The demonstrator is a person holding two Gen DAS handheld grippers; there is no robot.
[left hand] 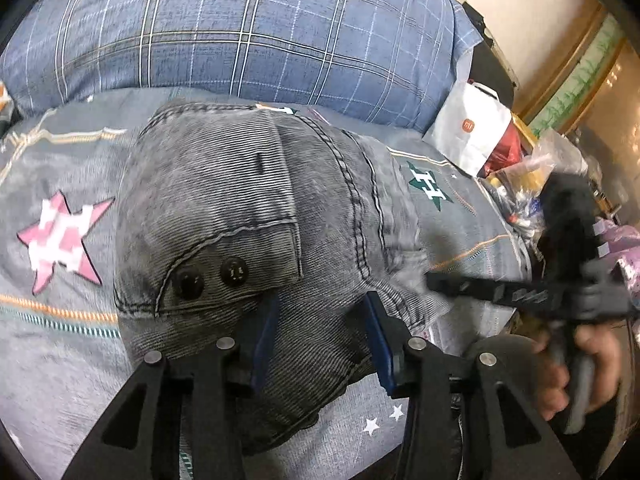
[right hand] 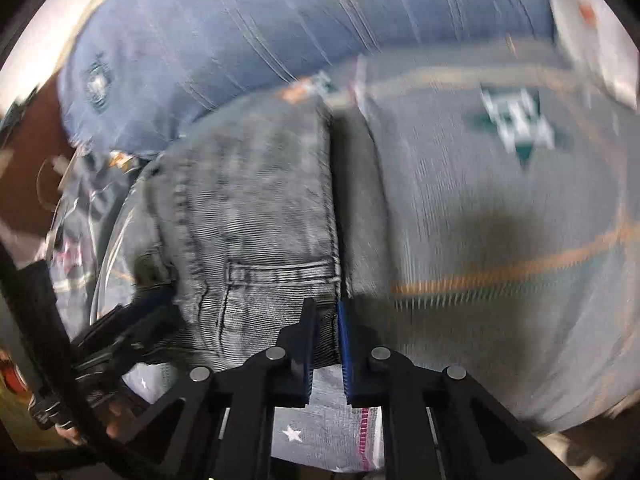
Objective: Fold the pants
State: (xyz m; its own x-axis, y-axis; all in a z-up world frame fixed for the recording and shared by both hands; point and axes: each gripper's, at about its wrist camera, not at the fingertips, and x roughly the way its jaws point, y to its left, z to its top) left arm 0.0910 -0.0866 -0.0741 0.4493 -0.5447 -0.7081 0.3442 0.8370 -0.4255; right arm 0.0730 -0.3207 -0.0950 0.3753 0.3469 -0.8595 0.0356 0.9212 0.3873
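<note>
The grey jeans (left hand: 248,240) are lying folded in a compact bundle on the bed (left hand: 60,320), just below the blue plaid pillow (left hand: 240,28). The left gripper (left hand: 320,328) is hovering over their near edge, fingers partly open, gripping nothing. The right gripper (right hand: 326,344) is pinching the jeans' right edge, fingers nearly closed on the denim. A white paper bag (left hand: 468,128) is sitting at the bed's far right edge.

The right gripper (right hand: 327,344) pinches the pants' (right hand: 248,216) edge at six o'clock. A bedsheet (right hand: 500,220) spreads toward three o'clock.
</note>
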